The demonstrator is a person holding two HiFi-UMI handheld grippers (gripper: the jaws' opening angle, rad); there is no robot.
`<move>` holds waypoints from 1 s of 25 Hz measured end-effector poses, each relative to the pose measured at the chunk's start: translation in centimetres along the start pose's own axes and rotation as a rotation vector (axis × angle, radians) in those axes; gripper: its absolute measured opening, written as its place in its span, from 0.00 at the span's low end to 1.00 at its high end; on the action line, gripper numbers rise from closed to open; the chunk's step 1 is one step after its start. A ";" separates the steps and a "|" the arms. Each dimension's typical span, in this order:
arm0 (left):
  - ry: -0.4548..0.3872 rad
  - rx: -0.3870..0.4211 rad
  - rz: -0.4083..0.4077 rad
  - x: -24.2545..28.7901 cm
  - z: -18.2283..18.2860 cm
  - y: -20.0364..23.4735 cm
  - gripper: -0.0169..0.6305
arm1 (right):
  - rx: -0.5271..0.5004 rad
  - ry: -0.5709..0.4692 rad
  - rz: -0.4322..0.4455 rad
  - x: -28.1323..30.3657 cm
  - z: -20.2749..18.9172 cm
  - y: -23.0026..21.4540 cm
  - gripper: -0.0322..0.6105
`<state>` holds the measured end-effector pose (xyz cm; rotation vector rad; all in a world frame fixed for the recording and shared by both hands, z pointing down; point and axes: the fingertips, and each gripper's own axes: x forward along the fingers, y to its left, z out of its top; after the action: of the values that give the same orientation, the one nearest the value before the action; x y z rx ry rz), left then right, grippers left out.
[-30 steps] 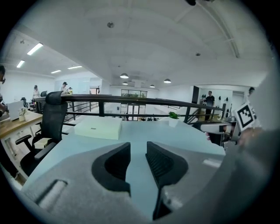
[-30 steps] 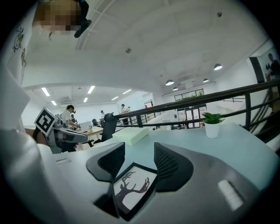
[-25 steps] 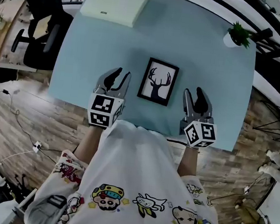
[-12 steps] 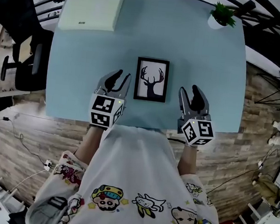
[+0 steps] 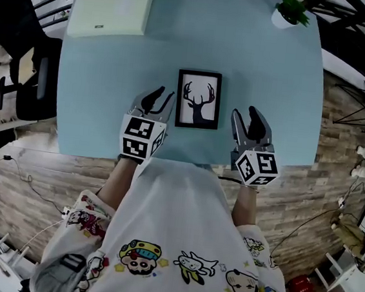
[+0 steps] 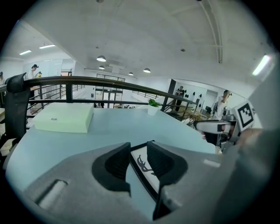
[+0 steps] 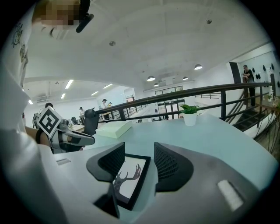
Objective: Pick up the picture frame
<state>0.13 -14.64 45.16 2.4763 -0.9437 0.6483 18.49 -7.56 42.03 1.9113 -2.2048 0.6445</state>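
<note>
Hovering over the near part of the pale blue table (image 5: 263,60), the left gripper (image 5: 159,98) is sitting just beside the left side of the picture frame (image 5: 198,99), jaws spread and gripping nothing. Across from it, the right gripper (image 5: 245,114) is waiting near the frame's right side, a little apart, jaws likewise released and empty. Between them the frame is lying flat, deer print facing up, untouched. This is looking like the approach, with the grasp not yet made. Next, I'd say, a gripper is going to need to straddle a frame edge and close before any lift. Farther back, a pale flat box (image 5: 111,8) and a potted plant (image 5: 288,12) are sitting well apart from the action.
</note>
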 end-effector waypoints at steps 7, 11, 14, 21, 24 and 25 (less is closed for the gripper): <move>0.066 -0.010 -0.035 2.2 -1.7 -0.3 0.20 | 0.011 0.067 0.023 2.0 -1.8 0.2 0.37; 0.112 -0.028 -0.040 3.4 -3.3 -0.3 0.20 | 0.022 0.102 0.038 2.6 -3.1 0.2 0.37; 0.146 -0.042 -0.045 4.1 -4.5 -0.4 0.20 | 0.034 0.128 0.045 3.0 -4.0 0.2 0.37; 0.210 -0.102 -0.058 5.7 -7.1 -0.6 0.19 | 0.068 0.186 0.055 4.3 -6.7 0.0 0.37; 0.232 -0.128 -0.065 6.1 -8.1 -0.6 0.20 | 0.082 0.214 0.058 4.7 -7.9 -0.1 0.37; 0.238 -0.139 -0.066 6.2 -8.4 -0.6 0.20 | 0.086 0.223 0.059 4.9 -8.2 -0.2 0.37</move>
<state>2.38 -12.98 55.22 2.2384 -0.7858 0.8059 16.47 -8.56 51.32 1.7216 -2.1314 0.9282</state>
